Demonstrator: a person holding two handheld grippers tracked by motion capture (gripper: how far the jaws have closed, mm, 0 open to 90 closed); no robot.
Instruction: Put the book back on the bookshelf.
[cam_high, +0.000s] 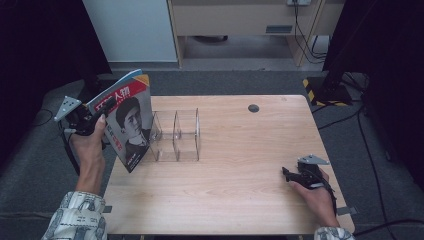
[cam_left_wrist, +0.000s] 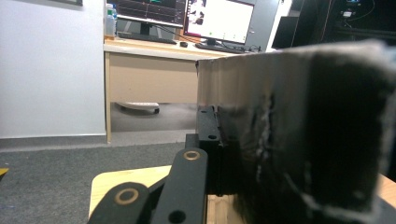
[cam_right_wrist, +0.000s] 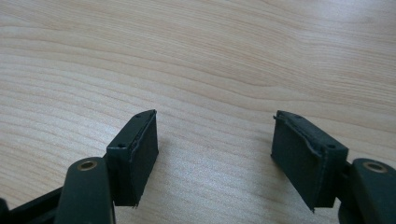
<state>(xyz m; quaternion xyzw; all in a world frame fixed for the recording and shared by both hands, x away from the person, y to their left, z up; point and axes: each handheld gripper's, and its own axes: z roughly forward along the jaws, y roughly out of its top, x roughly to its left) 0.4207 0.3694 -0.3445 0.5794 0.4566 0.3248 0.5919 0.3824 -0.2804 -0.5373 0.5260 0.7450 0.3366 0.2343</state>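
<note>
The left gripper (cam_high: 92, 121) pinches a magazine (cam_high: 127, 120) by its edge, tilted beside the clear divider rack (cam_high: 176, 135) — it could slip or snag a partition — while the right gripper (cam_right_wrist: 215, 154) rests wide, empty-jawed on the table (cam_high: 235, 150).

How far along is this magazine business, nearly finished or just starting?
Early on. Done: the left gripper has the magazine lifted off the table. In hand: it hangs tilted beside the clear rack. Left: probably slotting it in; the compartments look empty. The right gripper rests open, idle.
</note>
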